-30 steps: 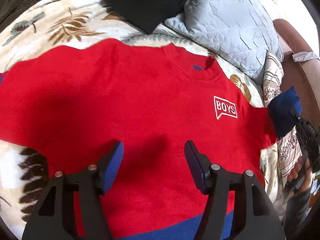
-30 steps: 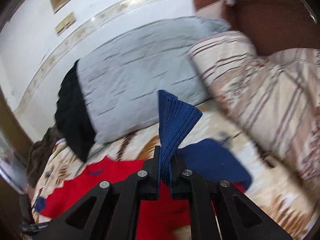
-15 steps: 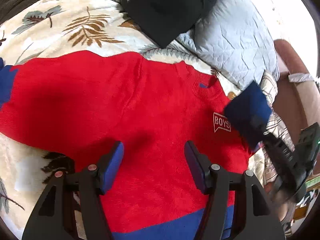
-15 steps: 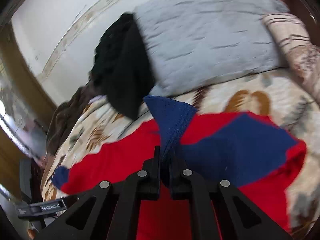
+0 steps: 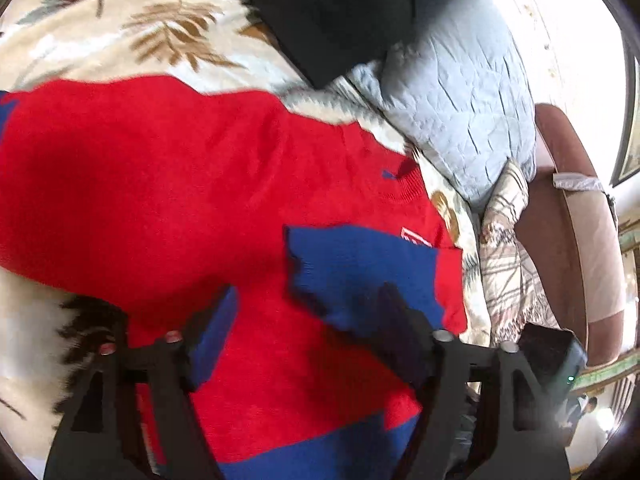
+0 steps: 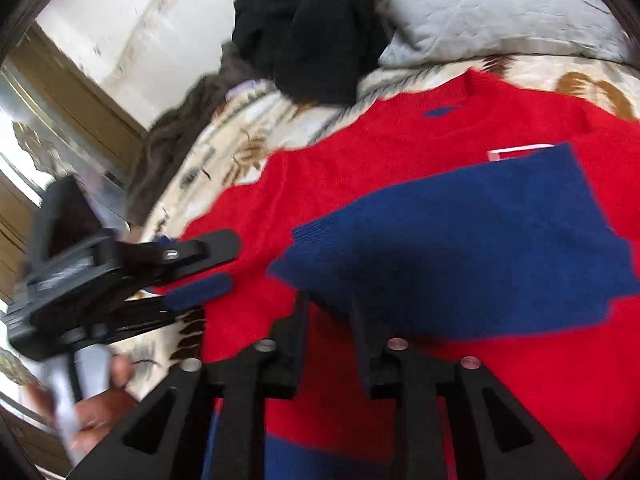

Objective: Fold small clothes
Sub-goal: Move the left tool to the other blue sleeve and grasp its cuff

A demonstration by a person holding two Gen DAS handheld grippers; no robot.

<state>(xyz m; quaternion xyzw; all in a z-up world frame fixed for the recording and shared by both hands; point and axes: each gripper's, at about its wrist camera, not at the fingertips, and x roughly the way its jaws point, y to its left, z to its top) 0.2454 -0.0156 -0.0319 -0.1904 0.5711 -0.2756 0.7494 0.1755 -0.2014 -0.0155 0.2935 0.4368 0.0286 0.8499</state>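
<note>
**Blue sleeve laid across the red sweater's chest**

The red sweater (image 5: 168, 184) lies spread flat on the leaf-patterned bedspread (image 5: 132, 36), collar toward the pillows. Its blue sleeve (image 5: 360, 268) is folded inward over the chest, covering most of the white logo patch (image 5: 416, 237). A blue hem band (image 5: 320, 452) runs along the sweater's bottom edge.

From the right wrist view the sleeve (image 6: 480, 240) fills the middle, its ribbed cuff end nearest the right gripper (image 6: 328, 320), whose fingers stand apart with the cuff edge just above them; nothing is pinched between them. Only this view shows the left gripper (image 6: 200, 268) from the side, reaching in over the sweater's left edge, and the person's hand (image 6: 96, 400) wrapped around its handle.

The left wrist view shows the left gripper (image 5: 304, 320) spread wide and hovering over the sweater's lower body, clasping nothing. It alone shows the brown headboard (image 5: 568, 208) at right. A black garment (image 5: 340, 12) rests against the grey quilted pillow (image 5: 460, 100), with a striped pillow (image 5: 508, 256) beside it.
</note>
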